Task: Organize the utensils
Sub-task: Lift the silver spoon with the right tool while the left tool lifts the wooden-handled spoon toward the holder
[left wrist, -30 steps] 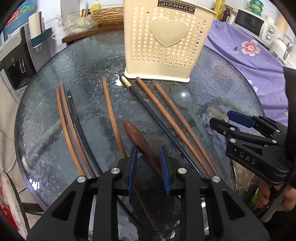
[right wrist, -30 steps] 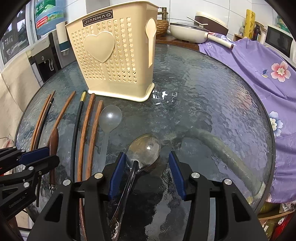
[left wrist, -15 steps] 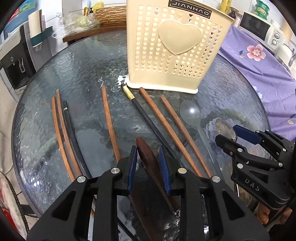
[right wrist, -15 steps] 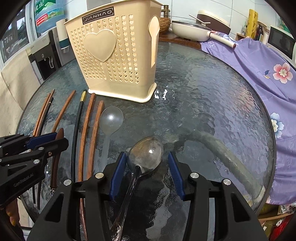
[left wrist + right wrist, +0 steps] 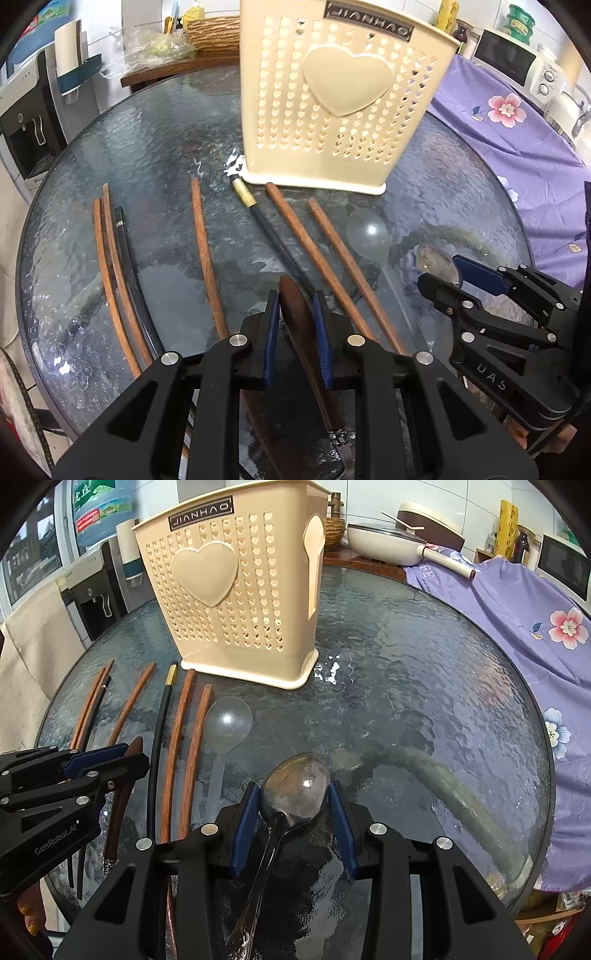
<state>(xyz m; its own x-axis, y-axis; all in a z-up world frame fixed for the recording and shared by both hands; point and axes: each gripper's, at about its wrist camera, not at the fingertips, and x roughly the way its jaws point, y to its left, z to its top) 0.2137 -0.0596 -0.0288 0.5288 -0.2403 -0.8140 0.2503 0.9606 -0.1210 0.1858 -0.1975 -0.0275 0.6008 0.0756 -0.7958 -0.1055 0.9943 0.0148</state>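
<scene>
The dark wooden-handled utensil (image 5: 295,314) sits clamped in your left claw (image 5: 295,332) and the metal spoon (image 5: 295,786) is gripped by its bowl in your right claw (image 5: 293,805), both above the glass desk (image 5: 424,701), near the cream holder (image 5: 340,99) and laid-out chopsticks (image 5: 203,254).

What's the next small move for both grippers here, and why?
Probably lift both and carry toward the top opening of the cream holder. The left gripper is shut on the dark wooden utensil, and the right gripper brackets the metal spoon, apparently gripping its bowl. The holder stands upright just ahead of both, chopsticks lying on the glass table.
</scene>
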